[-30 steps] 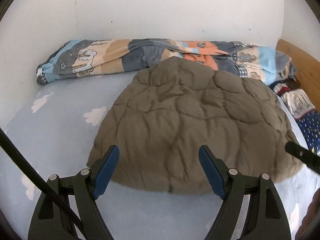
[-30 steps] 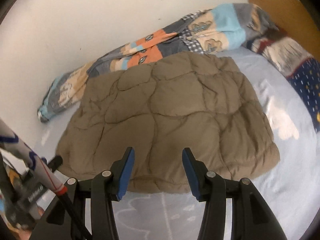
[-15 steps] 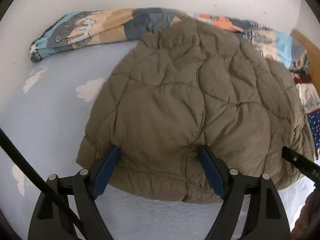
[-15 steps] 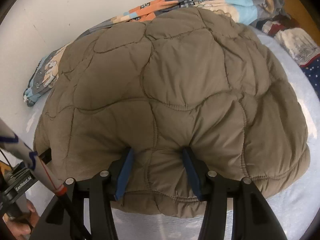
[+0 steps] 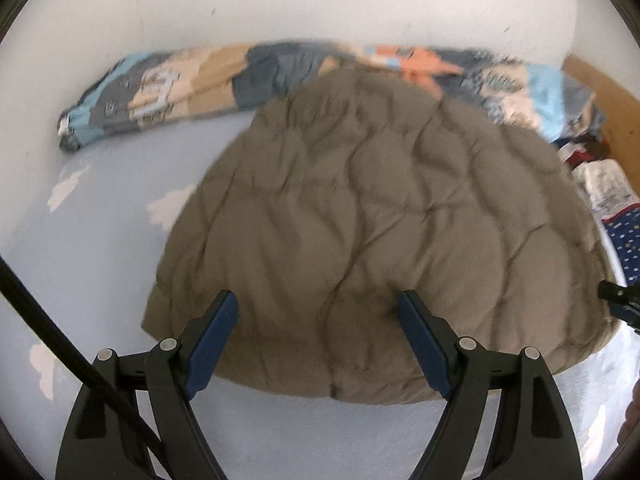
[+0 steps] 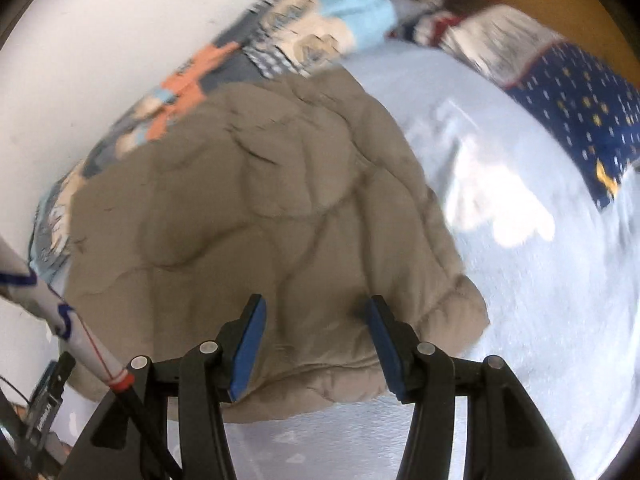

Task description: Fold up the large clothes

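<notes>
A brown quilted puffer jacket (image 5: 368, 224) lies folded flat on the light blue bed sheet (image 5: 92, 248). My left gripper (image 5: 318, 320) is open, its blue pads over the jacket's near edge with nothing between them. In the right wrist view the same jacket (image 6: 248, 216) fills the middle. My right gripper (image 6: 316, 322) is open above the jacket's near right part, empty. Both views are blurred by motion.
A rolled patchwork blanket (image 5: 208, 80) lies along the white wall behind the jacket. Dark blue patterned bedding (image 6: 580, 92) and a wooden headboard (image 5: 604, 96) are at the right. Free sheet (image 6: 540, 280) lies right of the jacket.
Half a second ago both grippers were pushed into the jacket's near edge. Both have pulled back and up, open and empty. The jacket stays flat on the bed.
</notes>
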Demonstrator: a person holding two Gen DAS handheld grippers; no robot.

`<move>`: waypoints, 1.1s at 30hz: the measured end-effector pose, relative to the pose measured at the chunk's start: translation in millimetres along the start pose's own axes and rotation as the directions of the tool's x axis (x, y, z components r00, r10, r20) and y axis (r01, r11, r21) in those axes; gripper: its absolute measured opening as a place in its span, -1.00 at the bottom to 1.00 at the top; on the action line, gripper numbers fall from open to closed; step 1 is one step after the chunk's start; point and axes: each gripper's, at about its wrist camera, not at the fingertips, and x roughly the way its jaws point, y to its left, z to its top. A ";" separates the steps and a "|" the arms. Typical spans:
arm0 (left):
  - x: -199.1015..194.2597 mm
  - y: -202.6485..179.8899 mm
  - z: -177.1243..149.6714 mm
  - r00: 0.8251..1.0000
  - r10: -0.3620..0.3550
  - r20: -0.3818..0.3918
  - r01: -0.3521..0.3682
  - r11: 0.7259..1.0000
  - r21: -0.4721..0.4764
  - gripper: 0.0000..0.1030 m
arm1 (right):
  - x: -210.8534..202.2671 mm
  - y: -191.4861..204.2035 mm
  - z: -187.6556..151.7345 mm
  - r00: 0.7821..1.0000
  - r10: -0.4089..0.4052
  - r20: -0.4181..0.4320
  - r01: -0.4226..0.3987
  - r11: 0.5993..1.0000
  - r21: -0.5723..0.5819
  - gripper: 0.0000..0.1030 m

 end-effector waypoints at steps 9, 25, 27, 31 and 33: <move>-6.0 13.1 2.7 0.998 -0.065 -0.014 0.064 0.996 -0.065 0.59 | 17.0 4.2 2.3 0.998 -0.025 -0.052 0.026 1.000 0.007 0.24; 16.3 65.8 -1.5 0.991 0.000 -0.132 -0.032 0.971 -0.238 0.59 | -6.5 59.5 -24.7 0.999 0.048 -0.005 -0.048 0.979 -0.198 0.25; 16.2 64.4 -1.8 0.991 0.008 -0.134 -0.039 0.973 -0.226 0.59 | 6.9 59.8 -28.0 0.999 0.026 -0.046 -0.035 0.978 -0.203 0.26; 6.5 68.0 2.6 0.994 0.010 -0.107 -0.036 0.969 -0.245 0.59 | 4.7 61.5 -24.7 0.999 0.026 -0.039 -0.033 0.979 -0.203 0.27; -3.4 68.5 4.2 0.997 0.038 -0.069 -0.053 0.968 -0.244 0.59 | -2.1 59.5 -22.2 0.998 0.051 -0.021 -0.054 0.982 -0.181 0.27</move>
